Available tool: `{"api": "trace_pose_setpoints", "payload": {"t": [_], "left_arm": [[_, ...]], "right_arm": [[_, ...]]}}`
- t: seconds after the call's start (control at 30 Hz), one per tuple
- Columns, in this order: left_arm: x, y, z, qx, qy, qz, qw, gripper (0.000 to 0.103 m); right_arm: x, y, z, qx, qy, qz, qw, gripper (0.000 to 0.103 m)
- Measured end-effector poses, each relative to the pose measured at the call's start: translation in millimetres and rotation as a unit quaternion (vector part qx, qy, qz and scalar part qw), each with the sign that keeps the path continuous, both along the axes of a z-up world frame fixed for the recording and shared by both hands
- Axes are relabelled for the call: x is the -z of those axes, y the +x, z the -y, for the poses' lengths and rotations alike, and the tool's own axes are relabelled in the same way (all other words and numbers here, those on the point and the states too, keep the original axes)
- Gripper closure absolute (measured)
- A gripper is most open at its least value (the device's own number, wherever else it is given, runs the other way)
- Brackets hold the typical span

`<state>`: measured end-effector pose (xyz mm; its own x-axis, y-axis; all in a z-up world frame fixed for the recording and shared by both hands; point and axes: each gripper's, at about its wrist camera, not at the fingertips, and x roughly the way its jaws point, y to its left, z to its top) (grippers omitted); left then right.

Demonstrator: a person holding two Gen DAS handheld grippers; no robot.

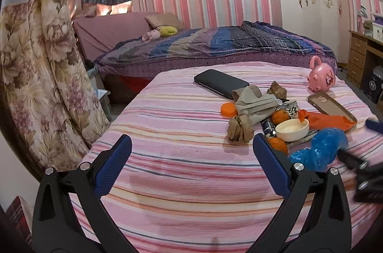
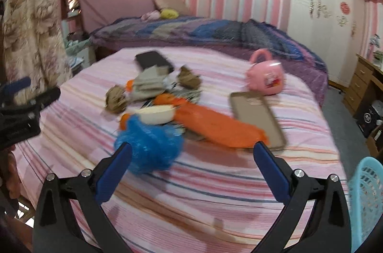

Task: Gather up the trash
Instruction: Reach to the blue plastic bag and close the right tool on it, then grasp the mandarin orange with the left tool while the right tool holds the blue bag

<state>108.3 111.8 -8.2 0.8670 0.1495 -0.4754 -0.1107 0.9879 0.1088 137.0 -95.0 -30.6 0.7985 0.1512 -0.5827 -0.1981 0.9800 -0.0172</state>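
Left gripper (image 1: 191,164) fingers spread wide, nothing between them, over the striped bed (image 1: 167,157). Trash pile lies ahead of its right finger: crumpled brown paper (image 1: 239,129), cream bowl (image 1: 292,129), blue plastic bag (image 1: 318,149). Right gripper (image 2: 191,167) fingers also released; blue plastic bag (image 2: 148,147) just past its left finger, orange bag (image 2: 215,123) ahead between both, light-blue basket (image 2: 366,200) far right

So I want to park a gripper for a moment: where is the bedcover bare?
Bare striped bedcover runs left of the crumpled brown paper and before the black phone. It is crowded around the white bowl, blue bag and orange bag.
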Motion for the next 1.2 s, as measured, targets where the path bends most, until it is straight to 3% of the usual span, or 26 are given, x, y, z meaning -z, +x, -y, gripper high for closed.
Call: {"api": "trace_pose_setpoints", "payload": {"t": [0.1, 0.27, 0.33, 0.57, 0.7, 1.07, 1.2], "left_arm": [[2.0, 4.1, -9.2, -0.006, -0.026, -0.01, 0.9996, 0.005], [7.8, 10.3, -13.2, -0.01, -0.042, -0.021, 0.9989, 0.005], [9.9, 13.0, -11.3, -0.008, -0.043, -0.026, 0.9987, 0.005], [17.0, 22.8, 10.8, 0.013, -0.044, -0.042, 0.998, 0.005], [24.4, 31.9, 32.9, 0.058, -0.063, -0.067, 0.994, 0.005], [52.0, 65.1, 75.0, 0.089, -0.079, -0.124, 0.9851, 0.006], [59.0, 74.8, 81.9, 0.105, -0.085, -0.144, 0.9804, 0.022]], "right_arm": [[11.9, 11.3, -12.7, -0.011, -0.006, -0.019, 1.0, 0.013], [25.7, 20.1, -18.5, -0.049, 0.016, -0.051, 0.997, 0.061], [24.5, 20.4, -17.4, -0.068, 0.031, -0.05, 0.996, 0.068], [5.0, 5.7, 26.1, -0.046, 0.043, -0.003, 0.998, 0.07], [-3.5, 1.1, 75.9, -0.002, 0.057, 0.014, 0.998, 0.07], [-5.9, 2.0, 156.8, 0.065, 0.085, 0.01, 0.994, 0.07], [-6.0, 1.7, 169.8, 0.073, 0.089, 0.009, 0.993, 0.07]]}}
